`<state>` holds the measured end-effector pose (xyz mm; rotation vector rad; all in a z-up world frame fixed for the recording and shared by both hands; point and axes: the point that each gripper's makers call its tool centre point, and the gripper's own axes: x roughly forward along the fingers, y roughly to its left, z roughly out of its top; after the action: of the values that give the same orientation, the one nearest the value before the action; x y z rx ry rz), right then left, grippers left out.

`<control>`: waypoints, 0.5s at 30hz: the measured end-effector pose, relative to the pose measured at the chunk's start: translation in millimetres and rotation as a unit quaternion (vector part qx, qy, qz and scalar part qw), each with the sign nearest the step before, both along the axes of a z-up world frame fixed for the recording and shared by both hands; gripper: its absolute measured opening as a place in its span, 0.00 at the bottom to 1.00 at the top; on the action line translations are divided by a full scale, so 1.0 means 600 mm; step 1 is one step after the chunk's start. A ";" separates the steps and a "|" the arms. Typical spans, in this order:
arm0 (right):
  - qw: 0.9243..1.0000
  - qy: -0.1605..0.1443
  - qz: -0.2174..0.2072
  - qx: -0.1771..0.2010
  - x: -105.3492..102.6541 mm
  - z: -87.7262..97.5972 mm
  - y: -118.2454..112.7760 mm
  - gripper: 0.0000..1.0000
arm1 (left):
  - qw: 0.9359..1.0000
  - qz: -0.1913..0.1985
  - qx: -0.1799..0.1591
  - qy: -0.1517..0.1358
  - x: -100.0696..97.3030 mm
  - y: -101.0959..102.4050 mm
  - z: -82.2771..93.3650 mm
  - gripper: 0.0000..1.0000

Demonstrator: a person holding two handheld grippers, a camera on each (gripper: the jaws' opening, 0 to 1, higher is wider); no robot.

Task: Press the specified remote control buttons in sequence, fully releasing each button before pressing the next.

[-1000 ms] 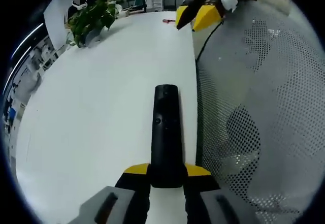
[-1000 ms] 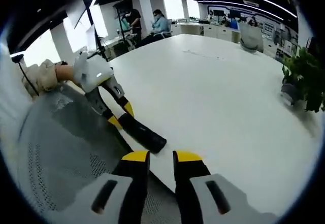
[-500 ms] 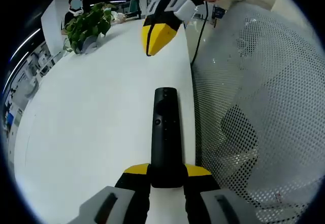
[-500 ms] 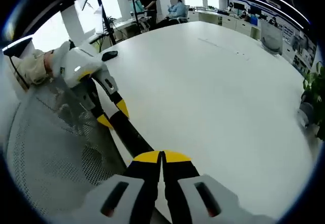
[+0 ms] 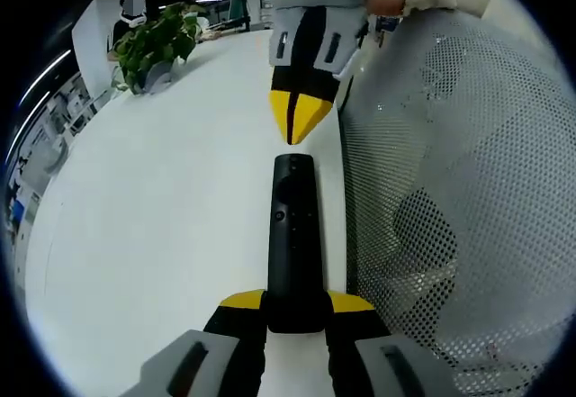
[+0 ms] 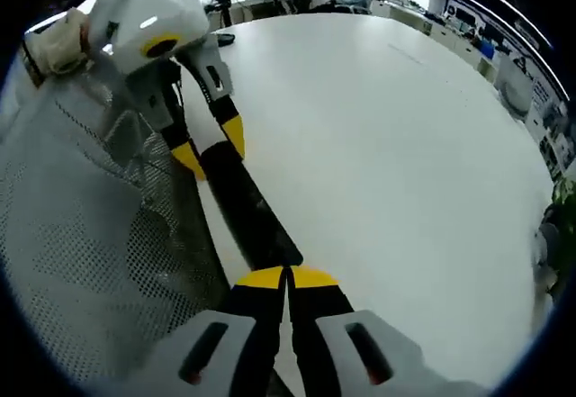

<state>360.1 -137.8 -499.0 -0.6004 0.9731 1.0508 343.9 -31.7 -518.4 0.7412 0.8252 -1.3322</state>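
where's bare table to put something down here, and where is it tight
Free: the broad white table between the remote and the potted plant, and its far side in the right gripper view. Tight: the strip along the mesh chair, where the left gripper holds the remote and the shut right gripper points at its tip.

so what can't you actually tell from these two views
- Remote control button labels: too small, left gripper view.
- Whether the right gripper touches the remote: its closed tip blocks contact in the right gripper view.
- Remote's near end: covered by the left gripper.
- Plant: cut by the right gripper view's edge.
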 end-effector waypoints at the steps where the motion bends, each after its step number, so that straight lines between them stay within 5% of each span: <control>1: 1.000 -0.001 0.000 0.002 0.000 0.001 0.000 0.00 | 1.000 0.000 0.000 0.000 0.000 0.000 0.000 0.25; 15: 1.000 0.004 0.025 -0.010 -0.005 -0.010 0.009 0.00 | 1.000 0.001 0.003 0.000 -0.002 0.001 0.001 0.25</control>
<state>356.8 -132.6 -505.0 -0.6397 0.9795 1.0894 342.4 -31.1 -517.8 0.7441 0.8305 -1.3278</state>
